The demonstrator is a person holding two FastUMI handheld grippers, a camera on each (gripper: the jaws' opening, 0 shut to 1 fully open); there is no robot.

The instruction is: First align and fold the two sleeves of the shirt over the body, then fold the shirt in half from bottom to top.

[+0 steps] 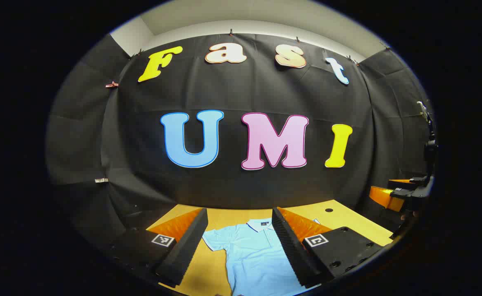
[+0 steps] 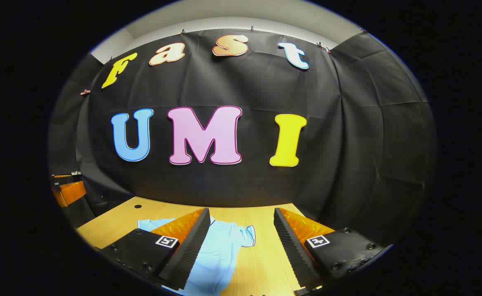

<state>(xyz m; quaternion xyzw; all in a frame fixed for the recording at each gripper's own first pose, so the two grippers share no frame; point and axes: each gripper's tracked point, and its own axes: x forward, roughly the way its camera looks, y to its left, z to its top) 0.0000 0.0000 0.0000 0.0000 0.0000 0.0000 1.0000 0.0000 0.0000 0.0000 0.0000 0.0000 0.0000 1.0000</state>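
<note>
Recording booth, studio-type setup, not a home: black cloth wall (image 1: 245, 94) clipped up along its top edge and wrapping round the sides, plain pale ceiling (image 1: 241, 16) above, bare wooden surface (image 2: 261, 263) with a cable hole (image 2: 137, 206).

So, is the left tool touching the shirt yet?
Apart. In the left gripper view the left tool hangs open above the table, the shirt lying flat and undisturbed between its fingers.
</note>
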